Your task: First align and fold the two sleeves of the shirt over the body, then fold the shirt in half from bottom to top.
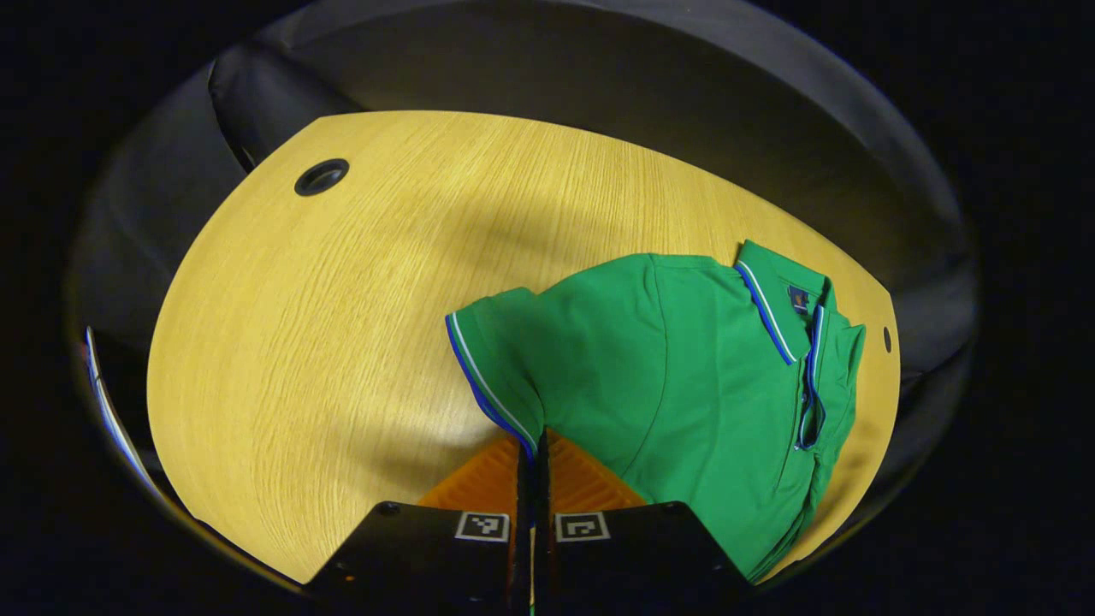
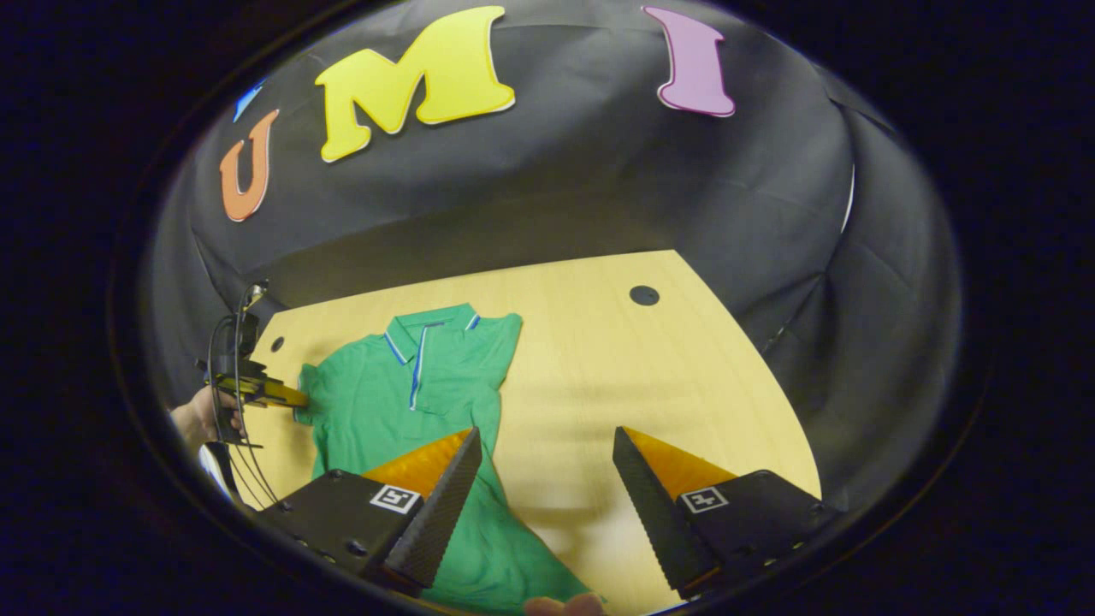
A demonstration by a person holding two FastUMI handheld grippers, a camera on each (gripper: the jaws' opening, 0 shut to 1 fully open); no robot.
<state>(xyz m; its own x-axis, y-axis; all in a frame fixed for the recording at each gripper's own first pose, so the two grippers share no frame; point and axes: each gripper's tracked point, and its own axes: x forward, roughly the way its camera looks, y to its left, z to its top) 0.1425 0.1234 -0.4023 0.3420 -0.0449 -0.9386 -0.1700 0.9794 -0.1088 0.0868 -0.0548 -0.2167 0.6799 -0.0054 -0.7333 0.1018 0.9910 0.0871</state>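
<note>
Two tongs | left [image 1: 532, 458] pinches shirt [image 1: 684, 376] sleeve [image 1: 496, 359] | right [image 2: 543, 479] wide above table [image 2: 599, 359]

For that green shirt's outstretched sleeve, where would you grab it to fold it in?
Probably by the striped cuff of the sleeve, coming in low from the side, away from the body. It lies flat and sticks out past the shirt, so its free edge is easy to pinch. The left tongs appear already closed there.

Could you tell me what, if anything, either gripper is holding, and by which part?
The left gripper pinches the shirt by its sleeve cuff. The right gripper is open, holding nothing.
</note>
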